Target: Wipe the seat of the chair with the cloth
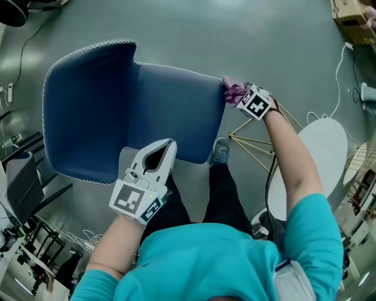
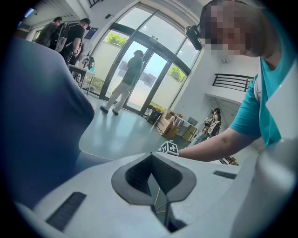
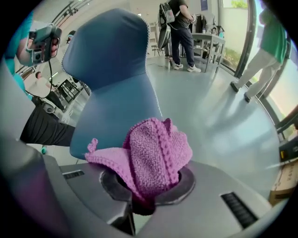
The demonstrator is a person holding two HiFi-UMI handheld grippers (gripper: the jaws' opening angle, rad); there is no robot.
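Observation:
The blue chair lies below me in the head view, its seat (image 1: pixel 170 111) in the middle and its backrest (image 1: pixel 88 111) to the left. At the seat's right edge, my right gripper (image 1: pixel 230 93) is shut on a bunched pink knitted cloth (image 1: pixel 234 91). In the right gripper view the cloth (image 3: pixel 153 155) bulges out of the gripper (image 3: pixel 142 200), with the chair (image 3: pixel 111 93) just beyond it. My left gripper (image 1: pixel 169 144) hovers at the seat's near edge, shut with nothing in it. In the left gripper view the gripper (image 2: pixel 156 200) points past the chair (image 2: pixel 42 121).
A white oval table (image 1: pixel 320 153) and thin wooden rods (image 1: pixel 252 141) stand to the right of the chair. A dark chair (image 1: pixel 23 176) and cables sit at the left. A cardboard box (image 1: pixel 352 14) lies far right. My shoe (image 1: pixel 220 151) is under the seat's edge. People stand by glass doors (image 2: pixel 135 79).

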